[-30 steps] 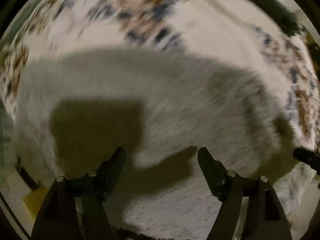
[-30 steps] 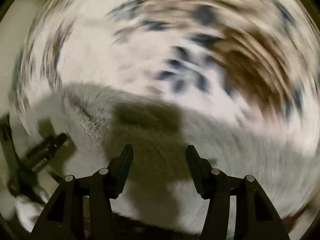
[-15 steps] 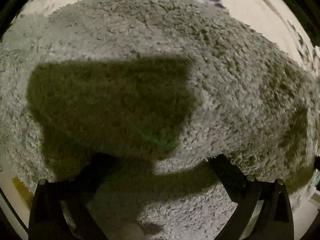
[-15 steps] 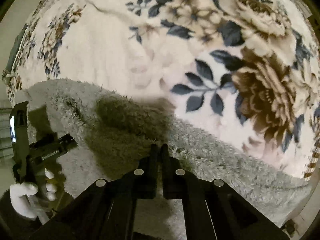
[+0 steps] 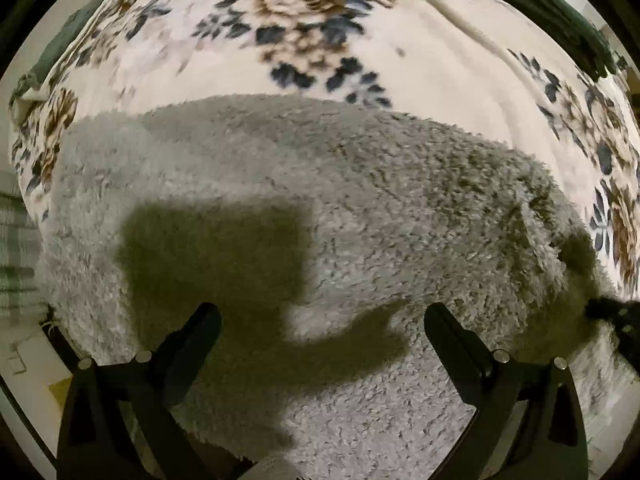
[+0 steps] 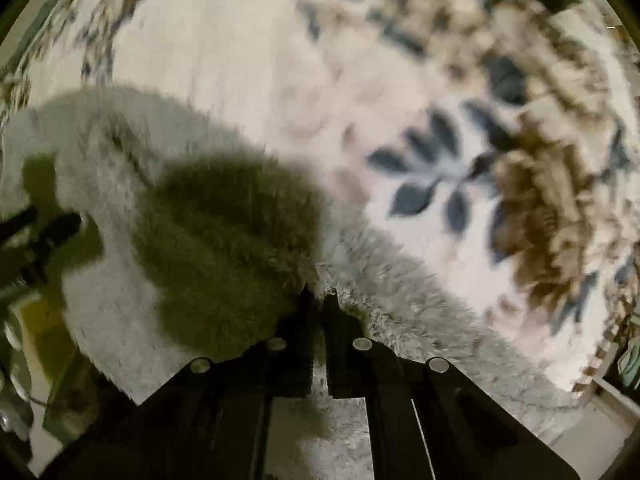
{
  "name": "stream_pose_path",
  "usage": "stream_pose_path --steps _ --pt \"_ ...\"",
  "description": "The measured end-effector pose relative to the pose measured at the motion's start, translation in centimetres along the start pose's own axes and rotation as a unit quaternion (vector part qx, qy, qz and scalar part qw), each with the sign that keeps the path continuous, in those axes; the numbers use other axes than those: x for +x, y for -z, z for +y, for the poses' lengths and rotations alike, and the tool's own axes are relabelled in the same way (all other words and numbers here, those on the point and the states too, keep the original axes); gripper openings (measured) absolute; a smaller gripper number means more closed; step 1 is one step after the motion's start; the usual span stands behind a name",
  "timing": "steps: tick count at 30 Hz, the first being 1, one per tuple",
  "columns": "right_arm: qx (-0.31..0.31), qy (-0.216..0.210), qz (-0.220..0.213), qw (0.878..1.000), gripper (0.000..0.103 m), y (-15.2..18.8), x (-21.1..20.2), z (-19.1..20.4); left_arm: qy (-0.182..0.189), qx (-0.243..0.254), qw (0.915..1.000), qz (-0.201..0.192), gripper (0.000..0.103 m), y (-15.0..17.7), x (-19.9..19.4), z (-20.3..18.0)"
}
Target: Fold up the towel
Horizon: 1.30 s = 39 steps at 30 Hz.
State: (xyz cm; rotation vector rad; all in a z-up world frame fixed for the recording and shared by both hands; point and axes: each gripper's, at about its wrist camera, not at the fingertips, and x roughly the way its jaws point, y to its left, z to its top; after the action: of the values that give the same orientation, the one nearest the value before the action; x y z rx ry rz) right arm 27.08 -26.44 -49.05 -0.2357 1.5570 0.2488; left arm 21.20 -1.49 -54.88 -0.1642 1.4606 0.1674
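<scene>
Spreading beyond both tongs, a cream floral blanket carries the grey fluffy towel, which lies directly beneath them. Left tongs stand wide apart above the towel's pile, nothing between them. Right tongs are pressed together at the towel's far edge, fluff pinched at their tips. Dark tong shadows fall across the pile.

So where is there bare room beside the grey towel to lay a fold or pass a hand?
The floral blanket lies bare beyond the towel, from its far edge to the dark green strip. In the right wrist view it is also bare past the towel's right edge. Nearer, the left gripper and right gripper crowd the towel.
</scene>
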Motion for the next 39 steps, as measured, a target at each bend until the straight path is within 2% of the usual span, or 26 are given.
stream_pose_path --steps 2,4,6,8,9,10,12,13,15,17,18,20,22,25,27,29,32,33,34,36,37,39 --pt "0.022 0.011 -0.038 0.999 0.004 0.2 -2.1 -1.4 0.002 0.001 1.0000 -0.003 0.103 -1.0 -0.5 -0.3" --pt "0.057 0.009 -0.056 0.997 0.004 0.1 -3.0 -3.3 0.002 0.001 1.0000 -0.006 0.103 -1.0 -0.9 -1.4" --pt "0.076 -0.001 -0.047 0.996 0.004 0.1 -2.5 -4.7 0.003 0.000 1.0000 -0.002 0.103 -1.3 -0.8 -1.9" --pt "0.090 -0.031 -0.006 0.995 0.006 0.0 -0.8 -5.6 0.007 0.005 1.0000 0.004 0.103 -1.3 -0.7 -2.2" --pt "0.101 -0.046 0.004 0.994 0.018 -0.3 -0.2 -5.4 0.010 0.010 0.9999 0.006 0.103 -1.6 -0.8 -1.8" --pt "0.122 -0.065 0.011 0.990 0.036 0.1 0.0 -6.3 0.011 0.016 0.9998 0.006 0.103 -2.0 -0.6 -2.3" --pt "0.191 -0.124 -0.010 0.974 0.055 1.8 -1.2 -8.8 0.010 0.036 0.9993 0.002 0.103 -1.8 -1.1 -3.4" --pt "0.222 -0.142 -0.023 0.964 0.057 2.8 -1.9 -10.6 0.008 0.043 0.9990 0.001 0.103 -1.5 -1.5 -3.8" --pt "0.296 -0.169 -0.046 0.939 0.058 6.4 -3.2 -13.1 0.012 0.058 0.9982 0.004 0.103 -0.7 -2.3 -4.8" --pt "0.385 -0.184 -0.060 0.902 0.058 12.2 -3.8 -16.0 0.011 0.072 0.9973 0.009 0.103 0.5 -3.1 -5.3" --pt "0.430 -0.189 -0.064 0.880 0.058 15.9 -3.7 -17.1 0.007 0.081 0.9966 0.014 0.103 1.4 -3.2 -5.6" --pt "0.527 -0.191 -0.063 0.826 0.058 23.6 -3.0 -19.2 -0.006 0.089 0.9957 0.026 0.103 2.5 -3.0 -5.4" --pt "0.611 -0.186 -0.057 0.768 0.058 31.2 -1.7 -19.7 -0.019 0.091 0.9948 0.042 0.103 3.6 -1.9 -5.4" --pt "0.685 -0.170 -0.039 0.707 0.058 40.1 1.1 -21.7 -0.053 0.090 0.9927 0.061 0.103 4.1 0.4 -5.3" --pt "0.708 -0.177 -0.048 0.682 0.058 43.6 2.2 -23.8 -0.080 0.089 0.9902 0.071 0.103 4.1 1.9 -5.2" --pt "0.717 -0.182 -0.063 0.670 0.058 45.1 3.3 -25.3 -0.089 0.085 0.9889 0.083 0.103 4.6 2.4 -4.1" --pt "0.719 -0.184 -0.088 0.664 0.057 44.8 4.8 -26.4 -0.063 0.065 0.9917 0.091 0.103 4.4 3.1 -3.7" --pt "0.719 -0.184 -0.098 0.663 0.039 44.3 5.2 -25.9 -0.062 0.062 0.9917 0.094 0.103 4.3 3.2 -4.0" --pt "0.718 -0.183 -0.115 0.662 0.003 44.3 5.2 -25.9 -0.068 0.065 0.9911 0.094 0.103 4.2 3.1 -4.5" --pt "0.720 -0.137 -0.101 0.673 0.004 44.2 5.3 -26.4 -0.077 0.073 0.9900 0.093 0.103 3.8 2.7 -4.9" --pt "0.724 -0.127 -0.103 0.670 0.004 43.9 5.1 -25.3 -0.079 0.078 0.9896 0.091 0.103 3.8 2.5 -5.1" --pt "0.728 -0.115 -0.089 0.670 0.004 44.9 5.5 -25.6 -0.081 0.087 0.9893 0.085 0.103 3.6 1.7 -6.9"
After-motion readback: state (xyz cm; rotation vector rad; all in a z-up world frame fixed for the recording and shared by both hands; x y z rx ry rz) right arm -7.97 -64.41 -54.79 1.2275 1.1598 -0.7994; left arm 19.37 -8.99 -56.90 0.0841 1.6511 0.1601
